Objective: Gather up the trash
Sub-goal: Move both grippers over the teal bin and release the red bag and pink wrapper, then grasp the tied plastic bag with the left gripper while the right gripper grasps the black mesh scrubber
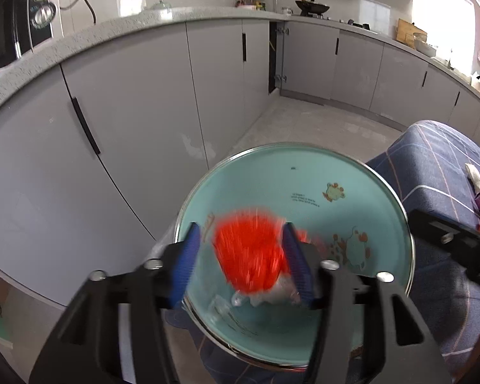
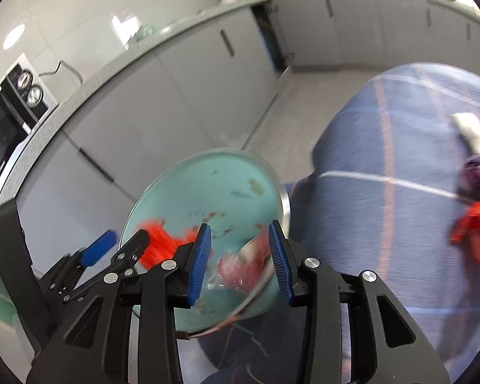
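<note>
Red wrapper (image 1: 251, 256) falling between my open left tongs (image 1: 243, 256) into teal basin (image 1: 304, 172); right tongs (image 2: 240, 262) open, empty; more trash (image 2: 473, 233) left on desk's right edge

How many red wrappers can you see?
2: one red wrapper blurred between the left gripper fingers over the bowl, another red wrapper on the tablecloth. Others may be hidden.

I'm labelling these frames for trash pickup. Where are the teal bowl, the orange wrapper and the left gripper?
teal bowl (image 1: 304, 179): left wrist view, bare inner wall.
orange wrapper (image 1: 249, 249): left wrist view, middle of the blurred orange mass.
left gripper (image 1: 244, 256): left wrist view, midway between its blue fingertips.
</note>
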The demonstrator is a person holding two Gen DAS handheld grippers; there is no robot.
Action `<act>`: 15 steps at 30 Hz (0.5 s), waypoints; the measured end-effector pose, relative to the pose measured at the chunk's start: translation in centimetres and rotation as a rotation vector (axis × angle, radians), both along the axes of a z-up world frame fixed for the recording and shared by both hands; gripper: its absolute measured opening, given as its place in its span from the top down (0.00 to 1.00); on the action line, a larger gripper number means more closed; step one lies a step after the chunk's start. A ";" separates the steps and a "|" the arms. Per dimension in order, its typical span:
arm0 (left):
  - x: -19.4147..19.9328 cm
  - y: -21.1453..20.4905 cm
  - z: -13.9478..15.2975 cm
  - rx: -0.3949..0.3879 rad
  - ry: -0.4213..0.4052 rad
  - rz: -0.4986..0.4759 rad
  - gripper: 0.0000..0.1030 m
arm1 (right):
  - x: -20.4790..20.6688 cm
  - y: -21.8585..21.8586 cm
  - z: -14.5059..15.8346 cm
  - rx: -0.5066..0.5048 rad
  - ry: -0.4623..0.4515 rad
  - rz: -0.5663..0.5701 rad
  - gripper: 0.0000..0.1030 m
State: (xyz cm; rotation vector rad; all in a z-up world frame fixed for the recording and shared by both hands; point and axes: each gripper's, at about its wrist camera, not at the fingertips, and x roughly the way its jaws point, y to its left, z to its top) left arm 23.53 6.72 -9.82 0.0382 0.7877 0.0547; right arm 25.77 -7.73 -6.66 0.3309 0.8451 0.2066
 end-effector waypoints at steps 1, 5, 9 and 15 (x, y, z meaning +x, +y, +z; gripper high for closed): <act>-0.3 -0.1 0.1 0.009 -0.008 0.001 0.41 | -0.4 -0.3 0.4 -0.002 -0.014 -0.013 0.63; -1.3 -0.7 1.6 0.019 -0.047 0.016 0.29 | -2.5 -1.8 1.9 -0.016 -0.070 -0.057 0.63; -2.4 -1.4 2.8 0.027 -0.074 0.015 0.24 | -4.4 -3.0 3.0 -0.042 -0.098 -0.080 0.63; -3.9 -3.1 4.4 0.037 -0.117 -0.012 0.15 | -6.6 -4.6 3.3 -0.053 -0.101 -0.105 0.56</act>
